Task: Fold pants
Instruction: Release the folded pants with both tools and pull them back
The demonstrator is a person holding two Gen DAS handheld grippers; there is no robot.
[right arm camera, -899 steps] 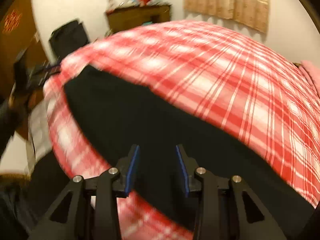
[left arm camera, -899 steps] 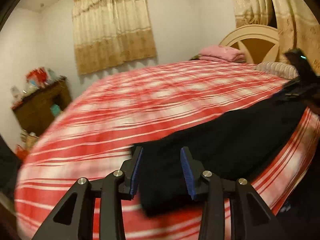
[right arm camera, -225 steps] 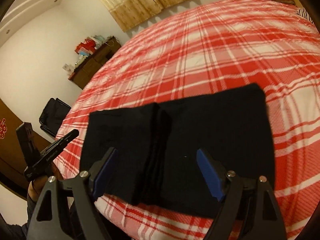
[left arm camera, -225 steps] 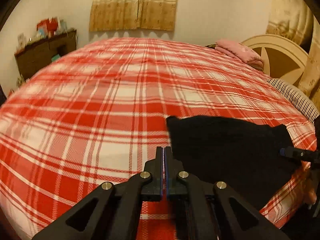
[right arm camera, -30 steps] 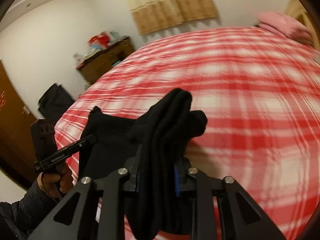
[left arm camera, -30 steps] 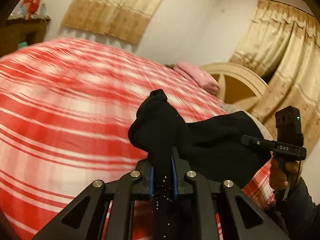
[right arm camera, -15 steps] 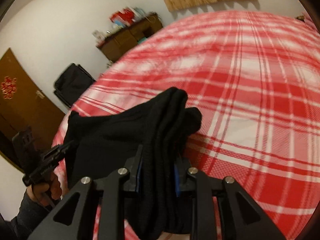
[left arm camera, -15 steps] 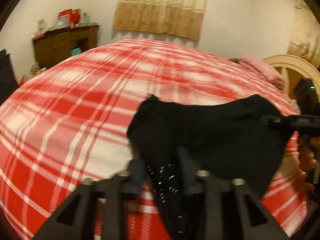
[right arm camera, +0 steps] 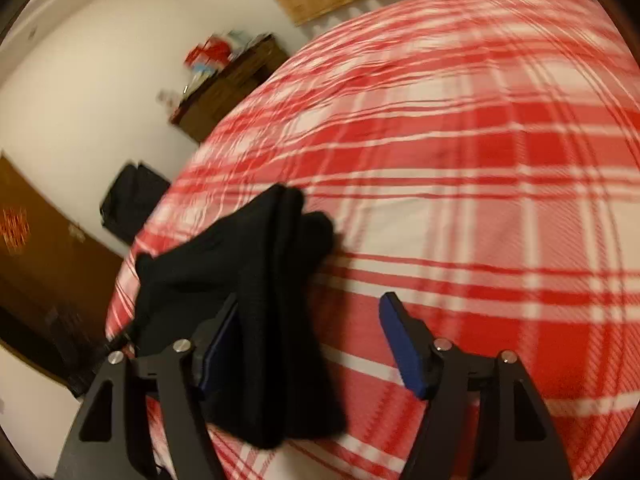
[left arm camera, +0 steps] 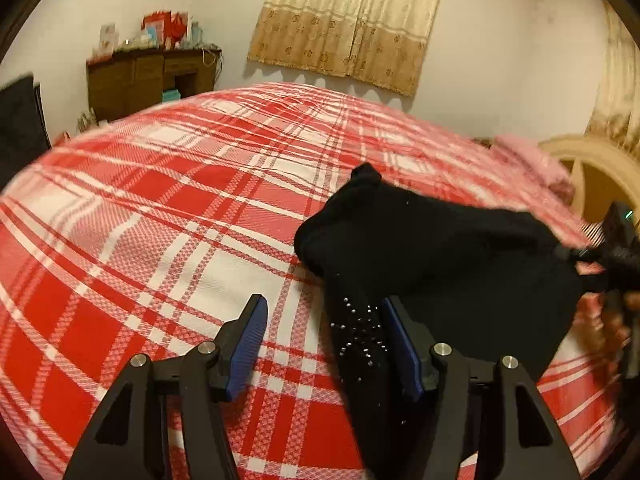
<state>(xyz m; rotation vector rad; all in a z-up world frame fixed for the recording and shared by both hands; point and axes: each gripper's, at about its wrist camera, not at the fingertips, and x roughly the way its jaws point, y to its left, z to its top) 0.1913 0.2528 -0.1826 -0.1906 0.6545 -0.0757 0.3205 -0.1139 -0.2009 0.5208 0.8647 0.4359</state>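
Observation:
The black pants [left arm camera: 432, 248] lie bunched in a folded heap on the red plaid bed [left arm camera: 168, 216]. My left gripper [left arm camera: 324, 340] is open; one end of the pants, with small silver studs, drapes against its right finger [left arm camera: 400, 344]. In the right wrist view the pants [right arm camera: 276, 280] hang against the left finger [right arm camera: 220, 340] of my open right gripper [right arm camera: 308, 340]. The right gripper also shows at the far right of the left wrist view [left arm camera: 616, 256].
A wooden dresser [left arm camera: 148, 80] with clutter stands by the far wall. A black bag [right arm camera: 132, 200] sits beside the bed. A pink pillow [left arm camera: 528, 160] and a cream headboard [left arm camera: 592, 176] are at the bed's right end. Curtains [left arm camera: 344, 20] hang behind.
Both grippers have opened and let go of the pants. The pants have dropped onto the bed as a folded heap, still leaning on one finger of each gripper.

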